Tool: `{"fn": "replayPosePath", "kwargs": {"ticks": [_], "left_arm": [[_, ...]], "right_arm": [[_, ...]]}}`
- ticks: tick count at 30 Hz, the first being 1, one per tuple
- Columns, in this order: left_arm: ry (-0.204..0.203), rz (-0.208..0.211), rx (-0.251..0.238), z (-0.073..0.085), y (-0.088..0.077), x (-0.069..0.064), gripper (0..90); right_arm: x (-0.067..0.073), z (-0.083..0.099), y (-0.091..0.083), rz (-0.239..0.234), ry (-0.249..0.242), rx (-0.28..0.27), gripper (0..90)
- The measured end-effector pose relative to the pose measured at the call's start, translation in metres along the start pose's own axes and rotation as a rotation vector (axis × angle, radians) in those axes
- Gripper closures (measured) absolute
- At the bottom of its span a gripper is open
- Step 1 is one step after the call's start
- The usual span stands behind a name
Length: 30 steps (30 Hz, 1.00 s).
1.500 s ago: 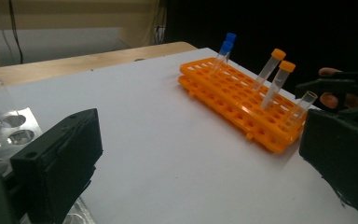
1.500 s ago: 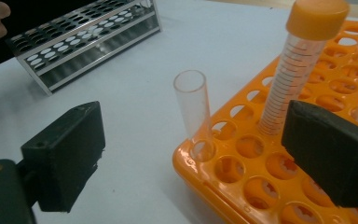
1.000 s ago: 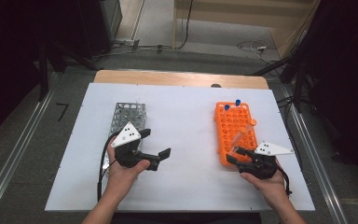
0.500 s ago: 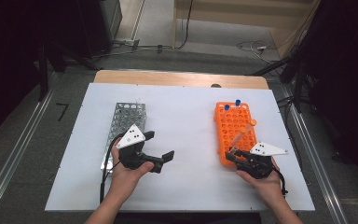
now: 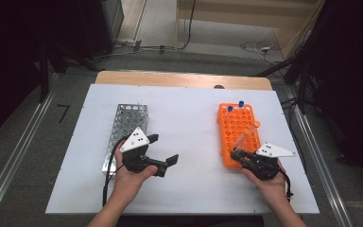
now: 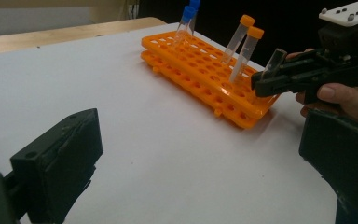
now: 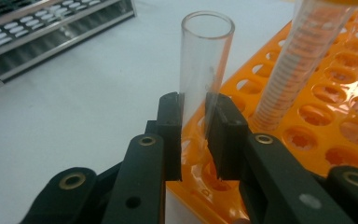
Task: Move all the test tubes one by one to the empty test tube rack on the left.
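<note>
Since the earlier frame our right gripper (image 5: 240,154) has been closing its black jaws; they now pinch an uncapped clear plastic tube (image 7: 204,70) that stands in a hole at the near left corner of the orange plastic tube rack (image 5: 238,130). Our left hand has shifted slightly rightward; the left gripper (image 5: 163,150) hovers between the racks with jaws spread wide, nothing in them.

Grip check: in the right gripper view the pads sit on the tube's lower half, and its open mouth stands well above them. The tube still has its foot in the rack.

How to do the lift well, as we judge it:
- pull straight along the tube's axis, no sideways pry, or the light rack may tip or drag;
- keep the tube upright, since it has no cap;
- mind the orange-capped graduated tube (image 7: 303,60) just beside it, which leans; clear it before swinging left;
- the perforated grey metal rack (image 5: 123,127) at the left looks like the likely destination, though we cannot be sure.

Two blue-capped tubes (image 5: 235,106) stand at the orange rack's far end, well apart from the work.

Surface: a white matte board (image 5: 189,189) laid over a wooden table edge (image 5: 179,79), both racks lengthwise on it. Room: dim, grey floor, cables (image 5: 260,47) trailing at the back, metal rails (image 5: 321,156) along both sides.
</note>
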State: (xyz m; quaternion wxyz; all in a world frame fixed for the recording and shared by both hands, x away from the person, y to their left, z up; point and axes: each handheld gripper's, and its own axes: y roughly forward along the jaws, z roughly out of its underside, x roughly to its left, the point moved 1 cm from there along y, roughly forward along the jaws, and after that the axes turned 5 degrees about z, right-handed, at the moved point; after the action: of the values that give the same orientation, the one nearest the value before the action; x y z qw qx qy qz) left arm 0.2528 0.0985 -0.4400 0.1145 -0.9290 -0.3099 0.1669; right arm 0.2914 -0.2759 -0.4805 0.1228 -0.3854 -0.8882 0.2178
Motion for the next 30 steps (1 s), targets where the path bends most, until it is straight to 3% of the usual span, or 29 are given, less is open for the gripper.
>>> {"fn": "replayPosePath", "kwargs": {"ticks": [13, 30], "left_arm": [[0.008, 0.017, 0.001, -0.001, 0.004, -0.006, 0.0], [0.021, 0.047, 0.005, -0.001, 0.010, -0.016, 0.0]], "right_arm": [[0.003, -0.015, -0.023, -0.008, 0.021, -0.055, 73.7], [0.042, -0.019, -0.008, -0.121, -0.044, -0.016, 73.7]]}}
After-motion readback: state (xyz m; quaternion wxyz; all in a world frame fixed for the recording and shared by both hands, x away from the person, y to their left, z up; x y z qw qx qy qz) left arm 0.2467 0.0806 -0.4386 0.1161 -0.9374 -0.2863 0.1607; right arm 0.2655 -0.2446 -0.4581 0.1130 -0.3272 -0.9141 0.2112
